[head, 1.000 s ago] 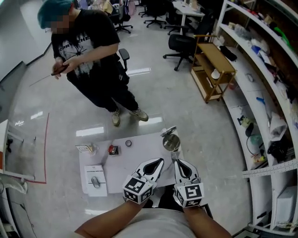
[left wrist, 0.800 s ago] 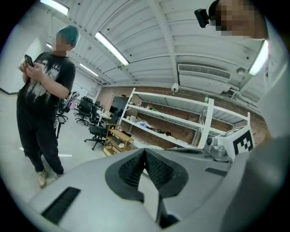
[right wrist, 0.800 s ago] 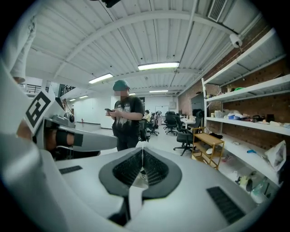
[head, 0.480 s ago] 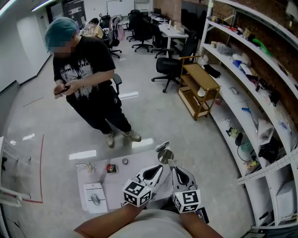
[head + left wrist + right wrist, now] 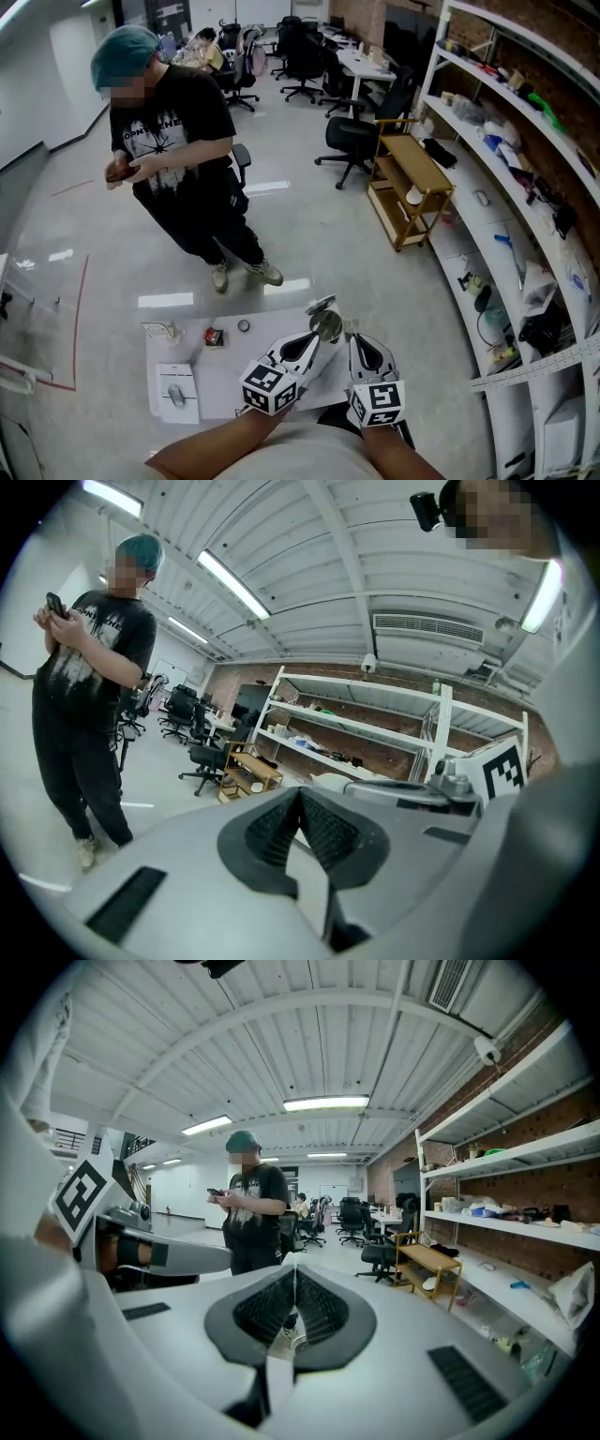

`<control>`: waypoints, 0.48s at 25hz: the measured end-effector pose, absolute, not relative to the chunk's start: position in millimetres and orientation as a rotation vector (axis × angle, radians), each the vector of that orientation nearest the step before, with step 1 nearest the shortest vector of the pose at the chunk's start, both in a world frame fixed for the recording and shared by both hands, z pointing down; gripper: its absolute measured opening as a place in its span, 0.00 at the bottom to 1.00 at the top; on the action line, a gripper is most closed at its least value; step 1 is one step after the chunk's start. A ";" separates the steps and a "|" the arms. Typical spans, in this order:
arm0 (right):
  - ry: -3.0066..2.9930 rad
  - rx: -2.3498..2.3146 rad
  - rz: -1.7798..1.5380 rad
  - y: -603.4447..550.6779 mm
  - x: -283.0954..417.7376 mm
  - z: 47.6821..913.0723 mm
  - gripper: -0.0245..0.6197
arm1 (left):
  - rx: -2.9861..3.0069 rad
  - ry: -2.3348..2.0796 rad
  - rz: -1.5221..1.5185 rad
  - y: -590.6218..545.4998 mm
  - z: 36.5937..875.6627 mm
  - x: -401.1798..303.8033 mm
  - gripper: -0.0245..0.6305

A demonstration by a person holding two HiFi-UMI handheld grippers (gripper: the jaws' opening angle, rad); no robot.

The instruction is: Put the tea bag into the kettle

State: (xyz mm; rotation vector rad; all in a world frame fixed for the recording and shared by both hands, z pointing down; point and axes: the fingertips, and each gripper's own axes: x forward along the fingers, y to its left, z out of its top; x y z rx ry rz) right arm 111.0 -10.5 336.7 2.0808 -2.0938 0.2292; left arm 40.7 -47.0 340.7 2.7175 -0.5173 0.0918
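I see a person (image 5: 178,159) in a black shirt and teal cap standing at eleven o'clock, holding something dark in both hands. A wooden cart (image 5: 405,187) sits at one o'clock, with a black chair (image 5: 361,131) just beyond it. Shelves (image 5: 525,178) run along the three o'clock side. On the white table (image 5: 234,370), a mouse (image 5: 176,395) lies at eight o'clock and a small ring (image 5: 244,325) sits near the far edge.

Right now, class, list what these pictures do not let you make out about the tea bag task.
Kettle inside: head view, too small.
Red item on the table: head view, too small to call a tea bag.
Gripper views: aimed across the room; table out of frame.
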 end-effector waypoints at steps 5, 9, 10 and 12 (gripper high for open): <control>-2.160 1.961 0.279 -31.0 151.2 352.3 0.05 | 2.655 -0.617 0.092 -64.9 355.5 78.0 0.05; -2.233 1.837 0.301 -45.2 179.6 365.8 0.05 | 2.602 -0.727 0.105 -81.4 370.9 108.6 0.05; -2.253 1.806 0.305 -47.6 185.8 369.0 0.05 | 2.591 -0.752 0.108 -83.9 374.0 116.5 0.05; -2.291 1.748 0.317 -53.1 197.9 373.9 0.05 | 2.573 -0.797 0.110 -88.6 378.0 131.8 0.05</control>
